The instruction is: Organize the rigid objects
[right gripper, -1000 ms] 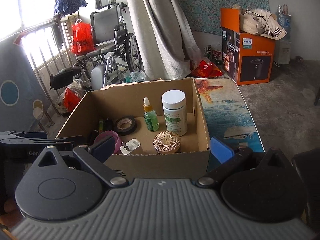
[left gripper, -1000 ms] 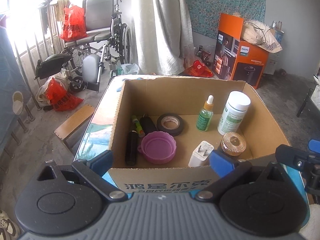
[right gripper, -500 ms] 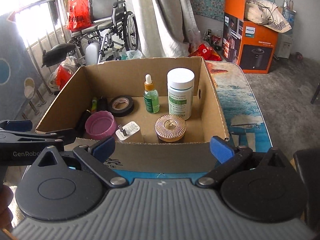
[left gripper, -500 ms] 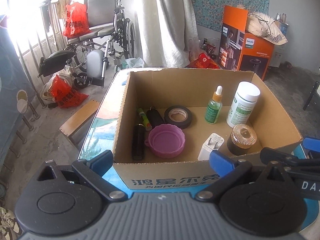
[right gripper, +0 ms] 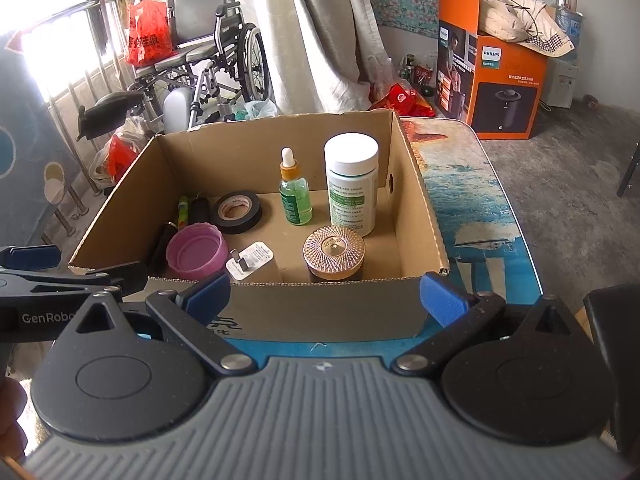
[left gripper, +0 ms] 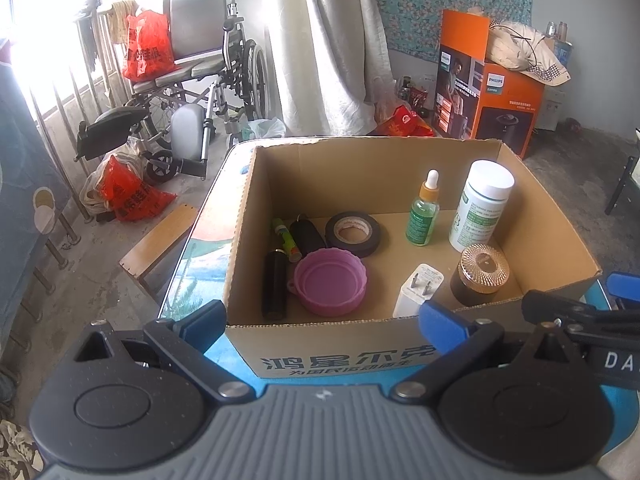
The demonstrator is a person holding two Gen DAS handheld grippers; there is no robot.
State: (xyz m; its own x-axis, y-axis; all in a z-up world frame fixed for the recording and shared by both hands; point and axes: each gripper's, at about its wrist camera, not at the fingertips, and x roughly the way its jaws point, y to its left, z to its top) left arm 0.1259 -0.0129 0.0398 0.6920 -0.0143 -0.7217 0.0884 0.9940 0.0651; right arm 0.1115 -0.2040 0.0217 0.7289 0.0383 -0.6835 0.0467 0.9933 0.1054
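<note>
An open cardboard box (left gripper: 332, 360) (right gripper: 420, 208) stands on the table. It holds a white bottle (left gripper: 482, 204) (right gripper: 352, 182), a green dropper bottle (left gripper: 423, 212) (right gripper: 295, 196), a black tape roll (left gripper: 352, 233) (right gripper: 237, 212), a purple lid (left gripper: 330, 281) (right gripper: 195, 251), a gold-lidded jar (left gripper: 480, 274) (right gripper: 334, 251), a white charger (left gripper: 418, 290) (right gripper: 251, 260), a green pen (left gripper: 286, 238) and two black cylinders (left gripper: 274, 288). My left gripper (left gripper: 324, 322) and right gripper (right gripper: 326, 294) are open and empty, in front of the box's near wall.
The table top (right gripper: 472, 200) has a blue sea picture and shows to the right of the box. A wheelchair (left gripper: 192, 80), red bags (left gripper: 128, 200), a wooden bench (left gripper: 160, 240) and an orange Philips box (left gripper: 492, 96) stand on the floor behind.
Both grippers have risen and tilted down, so I see deeper into the box. Both stayed open and empty. The objects in the box have not moved.
</note>
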